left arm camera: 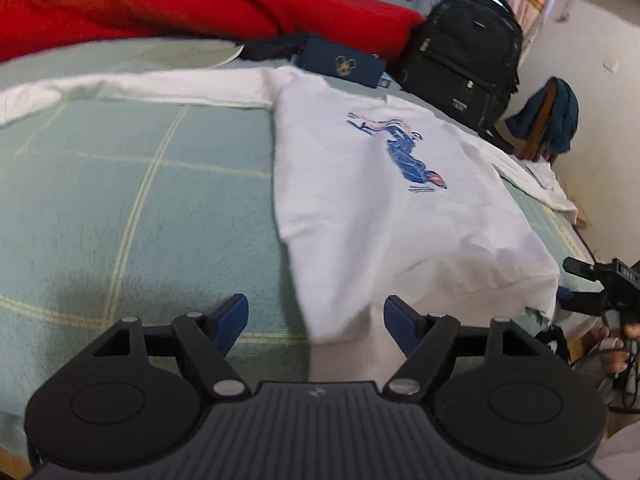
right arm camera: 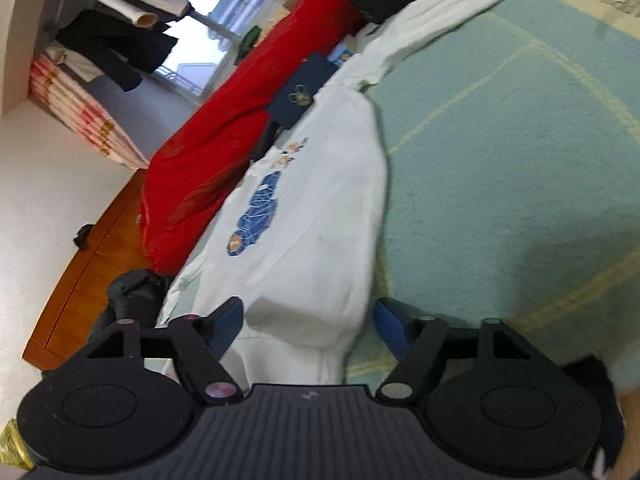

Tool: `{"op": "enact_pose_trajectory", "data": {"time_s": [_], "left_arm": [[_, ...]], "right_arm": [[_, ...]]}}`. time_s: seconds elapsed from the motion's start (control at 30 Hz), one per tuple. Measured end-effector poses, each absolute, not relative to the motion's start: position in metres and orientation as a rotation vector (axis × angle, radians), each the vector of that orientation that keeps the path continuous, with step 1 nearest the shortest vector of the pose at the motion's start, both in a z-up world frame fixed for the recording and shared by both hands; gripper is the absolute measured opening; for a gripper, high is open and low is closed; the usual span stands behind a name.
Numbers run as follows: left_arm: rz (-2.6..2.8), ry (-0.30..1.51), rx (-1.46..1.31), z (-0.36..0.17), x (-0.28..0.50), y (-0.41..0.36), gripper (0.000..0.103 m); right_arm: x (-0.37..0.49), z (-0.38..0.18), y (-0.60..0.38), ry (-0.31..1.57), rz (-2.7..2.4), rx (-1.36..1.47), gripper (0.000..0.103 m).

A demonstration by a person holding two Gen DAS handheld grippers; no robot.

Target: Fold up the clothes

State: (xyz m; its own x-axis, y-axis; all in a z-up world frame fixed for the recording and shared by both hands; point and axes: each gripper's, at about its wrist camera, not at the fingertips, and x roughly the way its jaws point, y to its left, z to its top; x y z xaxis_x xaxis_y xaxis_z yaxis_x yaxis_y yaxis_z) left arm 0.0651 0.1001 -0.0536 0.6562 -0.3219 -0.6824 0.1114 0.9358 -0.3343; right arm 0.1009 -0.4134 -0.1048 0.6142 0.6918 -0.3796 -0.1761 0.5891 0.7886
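The left gripper (left arm camera: pixel 316 320) is hovering with its jaws standing wide apart, nothing pressed between them, the near hem corner of the white sweatshirt (left arm camera: pixel 400 208) lying just ahead. The right gripper (right arm camera: pixel 308 320) is likewise gaping, the sweatshirt's (right arm camera: pixel 320 220) edge lying loose between its pads. The sweatshirt is lying flat on the green checked bed (left arm camera: pixel 120 200), print up, sleeves spread. Beyond it, a red blanket (left arm camera: pixel 160 8) and a black backpack (left arm camera: pixel 464 56) are sitting at the far edge.
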Motion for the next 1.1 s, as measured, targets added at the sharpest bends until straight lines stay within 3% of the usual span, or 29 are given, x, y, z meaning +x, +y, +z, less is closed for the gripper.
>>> {"op": "enact_pose_trajectory", "data": {"time_s": [0.13, 0.37, 0.57, 0.77, 0.83, 0.9, 0.93, 1.0, 1.03, 1.07, 1.1], "left_arm": [[-0.293, 0.843, -0.330, -0.059, 0.079, 0.103, 0.086], [-0.431, 0.895, -0.532, -0.068, 0.090, 0.105, 0.085], [-0.532, 0.885, -0.571, -0.078, 0.115, 0.080, 0.081], [-0.572, 0.882, -0.567, -0.084, 0.087, 0.088, 0.062], [-0.541, 0.877, -0.572, -0.085, 0.085, 0.091, 0.042], [-0.515, 0.870, -0.569, -0.084, 0.085, 0.092, 0.028], [-0.514, 0.861, -0.559, -0.081, 0.085, 0.091, 0.019], [-0.512, 0.843, -0.540, -0.074, 0.085, 0.088, 0.012], [-0.518, 0.830, -0.533, -0.070, 0.085, 0.087, 0.010], [-0.531, 0.813, -0.531, -0.065, 0.083, 0.086, 0.008], [-0.544, 0.795, -0.528, -0.059, 0.082, 0.085, 0.008]], "right_arm": [[0.107, -0.100, -0.407, 0.735, 0.593, 0.779, 0.084], [0.104, -0.102, -0.391, 0.774, 0.702, 0.731, 0.083], [0.127, -0.107, -0.396, 0.727, 0.722, 0.848, 0.083], [0.096, -0.118, -0.395, 0.785, 0.779, 0.867, 0.082], [0.092, -0.127, -0.399, 0.768, 0.776, 0.917, 0.081], [0.093, -0.130, -0.402, 0.744, 0.751, 0.974, 0.078], [0.094, -0.131, -0.403, 0.731, 0.737, 1.003, 0.073], [0.095, -0.123, -0.402, 0.703, 0.721, 0.978, 0.049], [0.095, -0.116, -0.401, 0.693, 0.721, 0.952, 0.028], [0.095, -0.110, -0.400, 0.682, 0.720, 0.927, 0.019], [0.094, -0.102, -0.400, 0.664, 0.721, 0.908, 0.019]]}}
